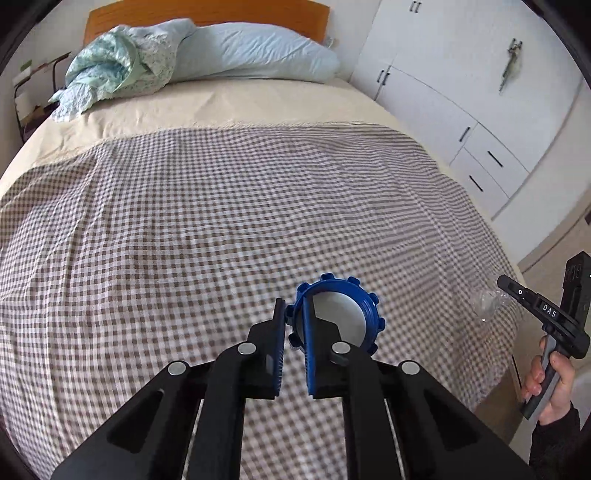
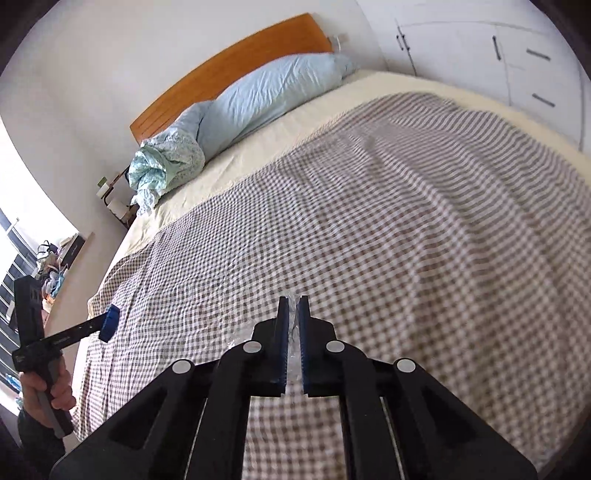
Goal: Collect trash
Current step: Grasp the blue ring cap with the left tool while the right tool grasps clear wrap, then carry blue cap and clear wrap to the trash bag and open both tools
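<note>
Two hand-held grippers hang over a made bed, each clamped on a piece of litter. The left gripper [image 1: 293,314] pinches the rim of a blue notched cap [image 1: 336,314] with a pale liner, held clear of the covers. The right gripper [image 2: 293,306] is closed on a scrap of clear crinkled plastic [image 2: 293,347]; in the left wrist view that scrap [image 1: 485,302] shows at the gripper's tip near the bed's right edge, though its outline is faint and blurred there. A hand [image 1: 550,384] in a dark sleeve grips the right tool's handle; the other hand [image 2: 48,391] holds the left tool beside the bed's near corner.

The brown-and-white checked bedspread [image 1: 221,229] covers most of the mattress, lightly creased, with a cream sheet [image 1: 207,107] exposed toward the head. A long pale blue pillow [image 1: 255,51] lies against the orange wooden headboard [image 1: 207,11], and a crumpled mint-patterned cloth [image 1: 114,70] is bunched at its end. White cupboards and drawers with dark handles [image 1: 476,122] line the wall beside the bed. A small bedside stand [image 2: 114,203] sits by the headboard, and a cluttered shelf [image 2: 59,258] runs beneath a bright window.
</note>
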`<state>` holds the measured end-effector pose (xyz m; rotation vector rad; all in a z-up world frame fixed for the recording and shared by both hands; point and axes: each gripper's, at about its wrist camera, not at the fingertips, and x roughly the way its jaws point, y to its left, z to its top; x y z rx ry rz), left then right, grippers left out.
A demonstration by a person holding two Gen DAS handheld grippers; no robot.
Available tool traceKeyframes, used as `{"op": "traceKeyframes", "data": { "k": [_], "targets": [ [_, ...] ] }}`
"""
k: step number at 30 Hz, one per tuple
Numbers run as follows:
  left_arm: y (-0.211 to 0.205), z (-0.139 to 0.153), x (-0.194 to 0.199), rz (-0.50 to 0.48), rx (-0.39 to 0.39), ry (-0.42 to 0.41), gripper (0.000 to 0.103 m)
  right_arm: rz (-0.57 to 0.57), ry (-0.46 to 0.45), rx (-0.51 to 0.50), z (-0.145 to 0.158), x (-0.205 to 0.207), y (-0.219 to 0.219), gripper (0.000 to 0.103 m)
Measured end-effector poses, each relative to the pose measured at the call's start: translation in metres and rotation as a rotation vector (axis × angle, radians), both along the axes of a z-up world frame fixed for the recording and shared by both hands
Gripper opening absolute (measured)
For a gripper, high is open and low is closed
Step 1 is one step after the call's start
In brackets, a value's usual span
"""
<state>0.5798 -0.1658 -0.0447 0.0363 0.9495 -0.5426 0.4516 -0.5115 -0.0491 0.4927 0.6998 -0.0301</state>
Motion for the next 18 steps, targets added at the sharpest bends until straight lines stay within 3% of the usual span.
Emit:
{"op": "traceKeyframes", "data": {
  "k": [4,8,12,15,18],
  "targets": [
    [-0.043,0.040,-0.082,-0.143,-0.008,-0.054,0.007,-0.067,-0.023,-0.142,0.030,-0.104,-0.020,0.005],
    [-0.079,0.048,-0.167,-0.303,-0.138,-0.003,0.007,-0.144,-0.011,-0.216,0.018,-0.220,-0.046,0.006],
    [-0.124,0.017,-0.251,-0.444,-0.183,0.072,0.007,-0.217,0.088,-0.275,-0.023,-0.321,-0.065,0.006],
    [-0.164,-0.017,-0.302,-0.531,-0.160,0.140,0.007,-0.251,0.175,-0.321,-0.062,-0.378,-0.065,0.006],
    [-0.207,-0.053,-0.343,-0.625,-0.119,0.233,0.007,-0.279,0.271,-0.289,-0.111,-0.424,-0.071,0.006]
  ]
}}
